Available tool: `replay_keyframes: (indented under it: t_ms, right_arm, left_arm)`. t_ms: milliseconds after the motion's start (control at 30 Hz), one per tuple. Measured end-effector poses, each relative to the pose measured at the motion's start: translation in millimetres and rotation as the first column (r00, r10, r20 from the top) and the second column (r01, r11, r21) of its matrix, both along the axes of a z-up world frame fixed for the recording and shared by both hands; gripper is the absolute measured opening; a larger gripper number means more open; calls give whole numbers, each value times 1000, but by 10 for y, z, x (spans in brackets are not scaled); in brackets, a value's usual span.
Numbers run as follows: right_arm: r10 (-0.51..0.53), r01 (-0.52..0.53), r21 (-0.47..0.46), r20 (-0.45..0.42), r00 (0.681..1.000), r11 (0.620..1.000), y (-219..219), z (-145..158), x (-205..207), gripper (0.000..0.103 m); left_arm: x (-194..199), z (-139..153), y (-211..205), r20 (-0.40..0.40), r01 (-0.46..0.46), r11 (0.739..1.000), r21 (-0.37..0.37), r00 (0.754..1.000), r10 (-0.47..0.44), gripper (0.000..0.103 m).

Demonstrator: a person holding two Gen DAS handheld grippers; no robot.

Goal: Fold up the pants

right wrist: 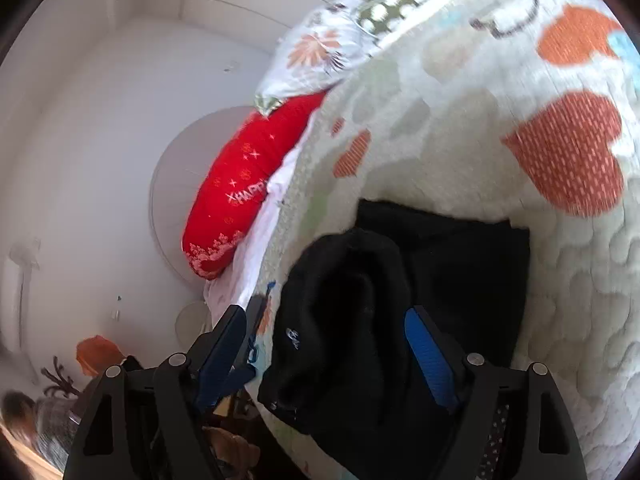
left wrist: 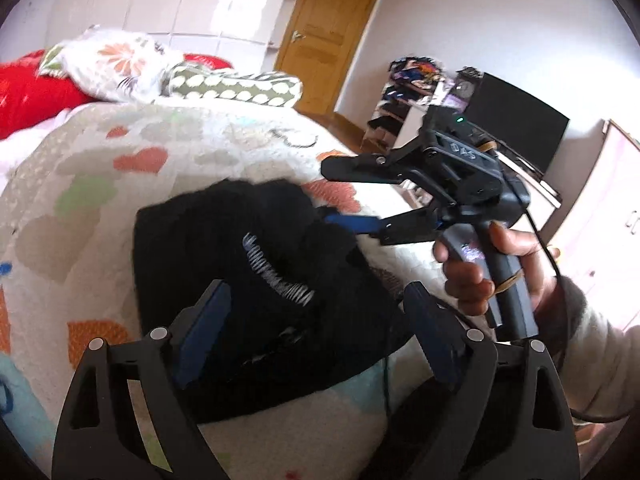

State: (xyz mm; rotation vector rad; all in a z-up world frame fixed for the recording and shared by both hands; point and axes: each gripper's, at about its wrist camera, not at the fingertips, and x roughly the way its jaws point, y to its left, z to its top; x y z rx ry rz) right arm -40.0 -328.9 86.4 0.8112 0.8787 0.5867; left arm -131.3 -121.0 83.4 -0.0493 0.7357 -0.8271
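The black pants [left wrist: 256, 280] lie folded in a bunched pile on the quilted bed cover [left wrist: 100, 208], a white zigzag print showing on top. My left gripper [left wrist: 316, 308] is open, its blue-padded fingers spread above the near part of the pile. My right gripper [left wrist: 340, 196] shows in the left wrist view, held by a hand, open, with its lower finger at the pile's right edge. In the right wrist view the right gripper [right wrist: 328, 328] is open around a raised fold of the pants [right wrist: 360, 320]; I cannot tell whether the pads touch the cloth.
The bed cover [right wrist: 520, 80] has orange hearts. A red pillow [left wrist: 28, 92], a floral pillow [left wrist: 124, 60] and a dotted pillow [left wrist: 236, 86] lie at the bed's far end. A wooden door [left wrist: 328, 40], shelves [left wrist: 400, 100] and a black TV [left wrist: 516, 128] stand to the right.
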Motion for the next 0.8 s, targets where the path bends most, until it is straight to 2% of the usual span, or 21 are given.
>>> replay_keyframes:
  t_ms: [133,167,233,300,333,433,467,567,633,733,800]
  right_arm:
    - [41,-54,-144,-91,995,988,223,-144,86,83]
    - [42,-55,-153,-85,995,987,249,-157,90,83]
    - [59,-67,-110,-69,996,992,290,-186,89,83]
    - [80,-86,-69,-83,993,994,331,-248,143,84]
    - [86,-91,-62,-82,993,994,345,-267,167,80]
    - [86,-91,-67,-71,994,994,384,-270,233,24]
    - [87,-91,-68,-61,994,993,380,-227,212,22]
    - [118,-106,-148,76,990,983,396,124,-38,19]
    - [113,-94,-163,116,987,982,326,263,-183,19]
    - [62,-31,-233,127,990,972,154,326,-402,19]
    - [15,10,-278,88,996,961,33,218,-476,19]
  left_arm:
    - [0,-41,216,-15,-74,997,12,997,74,88]
    - [3,-34,308,-15,-100,995,3,995,100,88]
    - [-1,-41,393,-9,-126,992,0,992,126,88]
    - [36,-118,390,-23,-136,990,29,990,137,88]
    - [55,-160,365,-34,-136,990,45,990,138,88]
    - [65,-279,302,-76,-145,987,75,986,150,88]
    - [54,-276,298,-80,-152,985,76,984,158,88]
    - [18,-147,322,-54,-159,986,49,985,161,88]
    - [10,-17,316,-33,-149,989,19,988,149,88]
    - [7,97,207,13,-139,990,18,990,139,88]
    - [71,46,62,1,-134,990,47,991,134,88]
